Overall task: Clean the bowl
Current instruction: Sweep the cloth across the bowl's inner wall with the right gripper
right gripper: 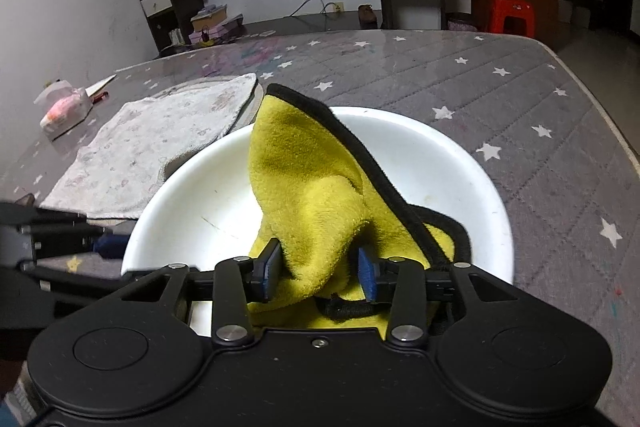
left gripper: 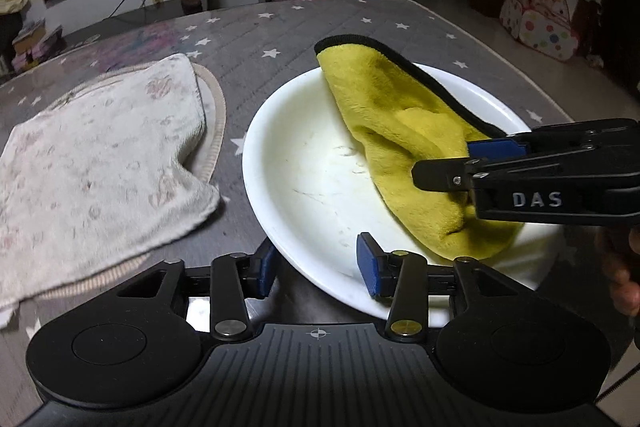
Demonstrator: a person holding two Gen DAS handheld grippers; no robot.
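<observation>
I hold the yellow cloth [right gripper: 320,187] pinched in my right gripper [right gripper: 320,271]; it drapes inside the white bowl [left gripper: 304,163], which sits just right of the pale towel [left gripper: 100,147]. My left gripper [left gripper: 318,263] straddles the bowl's near rim, jaws wide, not visibly clamping. The bowl looks smooth, rigid and likely slippery; I'd grip its rim. The right gripper reads "DAS".

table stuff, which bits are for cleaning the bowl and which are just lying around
In use:
- white bowl
- yellow cloth, lying in the bowl
- right gripper, jaws clamped on the cloth
- left gripper, jaws astride the bowl's near rim

Lying about:
- pale floral towel, left of the bowl
- tissue pack, far left
- red pen beside it
</observation>
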